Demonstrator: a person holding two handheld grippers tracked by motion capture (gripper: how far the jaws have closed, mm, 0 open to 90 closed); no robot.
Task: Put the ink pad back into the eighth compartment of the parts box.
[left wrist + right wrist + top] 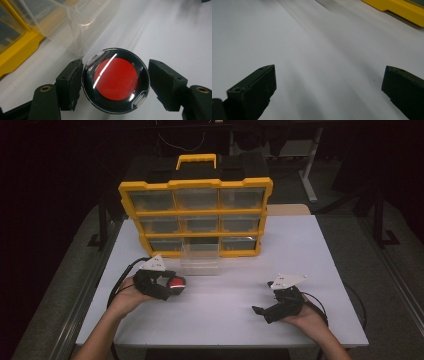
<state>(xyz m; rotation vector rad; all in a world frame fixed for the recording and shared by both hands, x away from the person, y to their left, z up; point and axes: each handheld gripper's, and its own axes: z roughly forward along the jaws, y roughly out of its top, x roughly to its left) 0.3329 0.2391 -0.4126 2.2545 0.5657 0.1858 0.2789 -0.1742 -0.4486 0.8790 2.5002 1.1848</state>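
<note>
From above we see our left gripper [172, 285] holding a red disc [176, 282] over the table [225, 320], near the clear drawer [200, 260]. Its own camera shows both jaws clamped on the disc [115, 80]. Our right gripper [329, 92] stands wide apart.

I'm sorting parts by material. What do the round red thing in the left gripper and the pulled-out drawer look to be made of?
The round red thing looks like a red disc under clear, glossy plastic or glass in a black rim: it shows bright glare streaks. The drawer seems thin clear plastic: the yellow organizer shows through its walls.
</note>
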